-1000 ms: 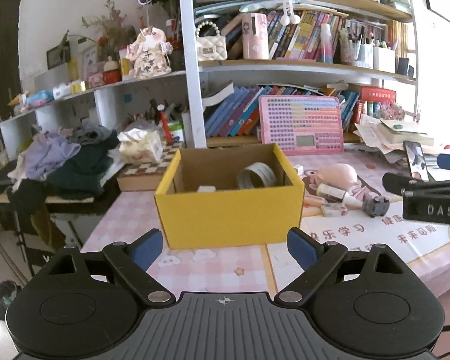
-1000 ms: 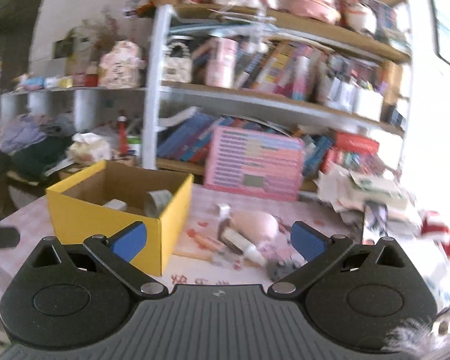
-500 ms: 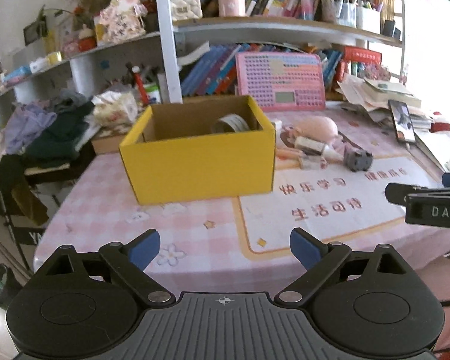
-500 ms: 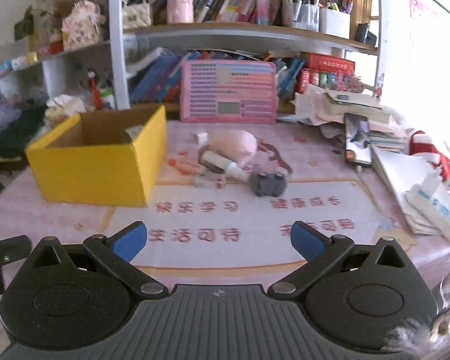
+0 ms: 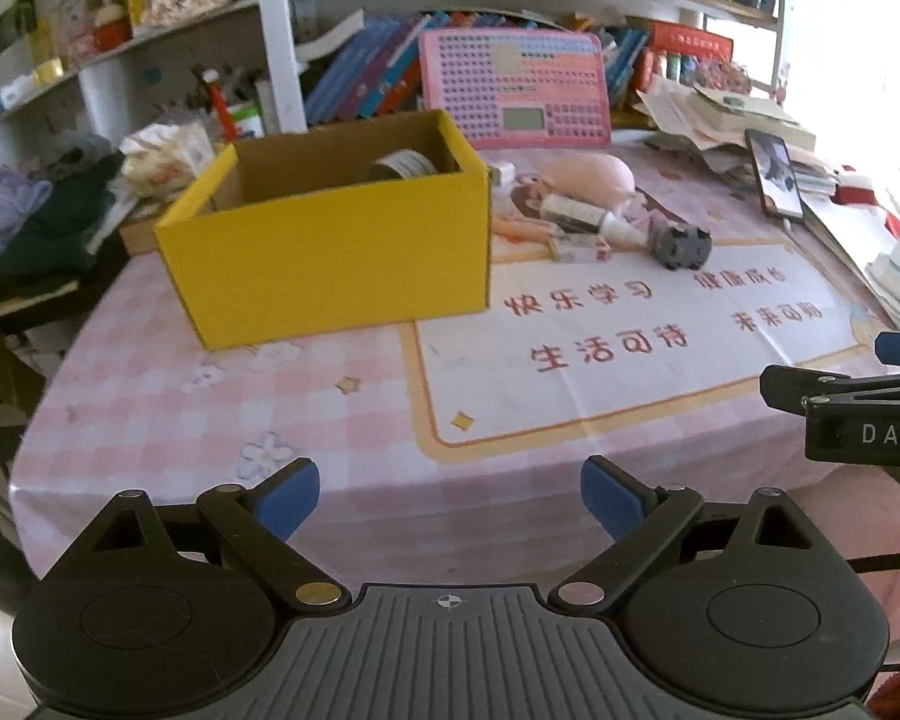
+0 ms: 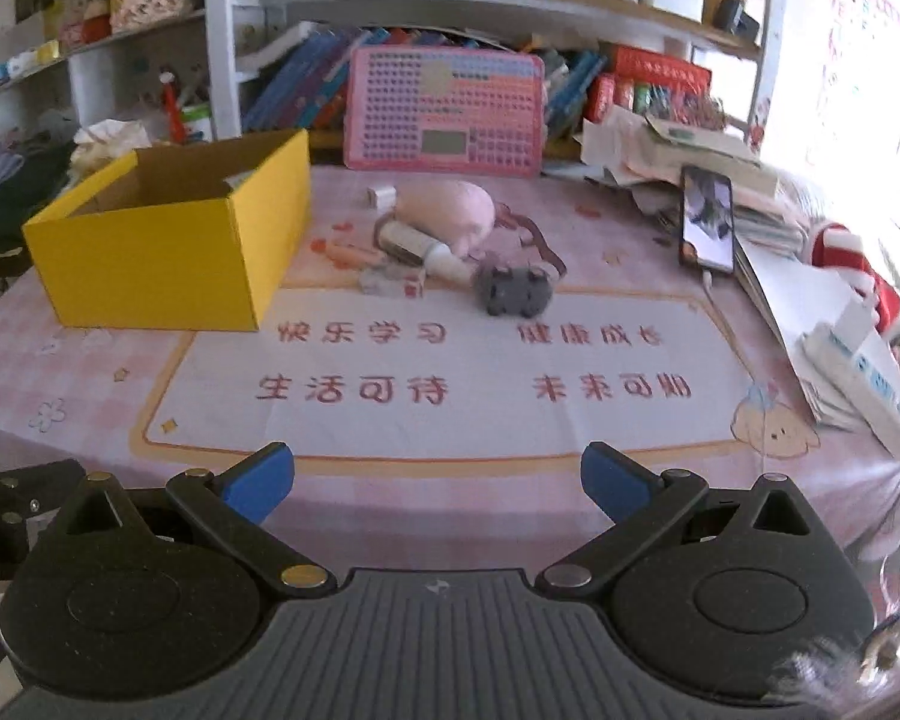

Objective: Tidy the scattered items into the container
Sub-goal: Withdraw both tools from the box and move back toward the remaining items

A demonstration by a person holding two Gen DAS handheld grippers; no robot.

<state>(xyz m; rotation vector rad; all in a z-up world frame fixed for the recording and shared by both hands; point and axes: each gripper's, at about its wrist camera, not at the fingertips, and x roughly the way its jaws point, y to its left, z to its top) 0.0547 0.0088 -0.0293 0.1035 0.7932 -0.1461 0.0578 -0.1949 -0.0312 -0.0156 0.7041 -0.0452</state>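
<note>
Right tongs (image 5: 870,396) cut off; tape roll (image 5: 403,165) half-hidden in yellow box (image 5: 330,252)

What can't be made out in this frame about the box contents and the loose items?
- Yellow box contents: left wrist view shows only the top of a tape roll; the front wall hides the floor.
- Right wrist view: the box wall hides nearly everything inside.
- Small items beside the grey toy car: too small and blurred to identify.
- Right gripper in left wrist view: cut off by the frame edge.
</note>
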